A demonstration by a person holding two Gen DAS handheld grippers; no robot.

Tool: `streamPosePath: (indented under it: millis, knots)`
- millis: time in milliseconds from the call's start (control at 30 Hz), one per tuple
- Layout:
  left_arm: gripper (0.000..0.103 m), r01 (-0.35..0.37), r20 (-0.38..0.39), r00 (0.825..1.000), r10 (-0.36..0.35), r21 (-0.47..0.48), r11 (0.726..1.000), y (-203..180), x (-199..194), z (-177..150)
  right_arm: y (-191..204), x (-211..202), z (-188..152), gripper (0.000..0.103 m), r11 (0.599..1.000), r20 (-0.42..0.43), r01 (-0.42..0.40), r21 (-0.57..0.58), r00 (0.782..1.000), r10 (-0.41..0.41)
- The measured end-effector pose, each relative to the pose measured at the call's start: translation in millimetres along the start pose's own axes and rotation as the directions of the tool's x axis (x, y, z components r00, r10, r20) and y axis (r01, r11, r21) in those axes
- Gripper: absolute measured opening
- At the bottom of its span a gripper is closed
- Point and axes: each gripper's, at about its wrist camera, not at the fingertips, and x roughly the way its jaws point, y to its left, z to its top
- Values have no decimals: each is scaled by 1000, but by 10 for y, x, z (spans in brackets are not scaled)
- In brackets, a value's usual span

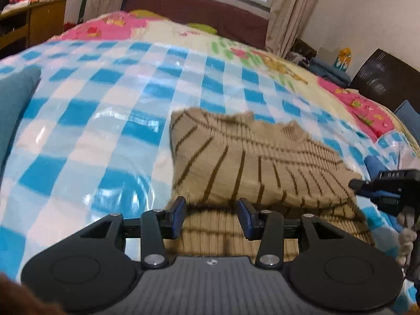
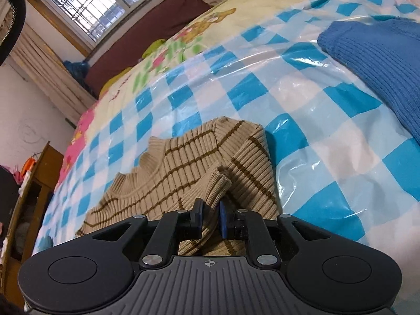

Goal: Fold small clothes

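A bed is covered with a glossy blue-and-white checked plastic sheet (image 1: 110,120), with a window (image 2: 86,8) set in the wall beyond its far end. The left gripper (image 1: 212,216) is held partly open right over the near hem of a beige striped sweater (image 1: 249,162), and no fabric can be seen pinched between its blue pads, which stand clear of each other. The right gripper (image 2: 211,219) is kept narrow, with a fold of the sweater's near edge lying between its pads; whether the knit is actually squeezed can't really be told. The sweater itself is laid flat on the checked sheet, collar pointed away, one sleeve folded across its front. A blue knit garment (image 2: 378,60) is seen well off to the sweater's right, also on the sheet.
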Motion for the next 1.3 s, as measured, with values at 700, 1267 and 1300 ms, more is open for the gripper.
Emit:
streamPosePath:
  millis: [700,1267,1300]
  knots:
    - [49,-65,-41,997,68,57,996,-7,412,98,-196,97,-66,12,998,-9,63,17,998,-63]
    - [51,-148,-60,987,150,30,989,113,851,375,119,209,37,17,955,68,188,-228,982,-177]
    - [51,-148,-58,987,151,42,988,107,847,367,29,276,42,17,962,45,182,-202,983,-176]
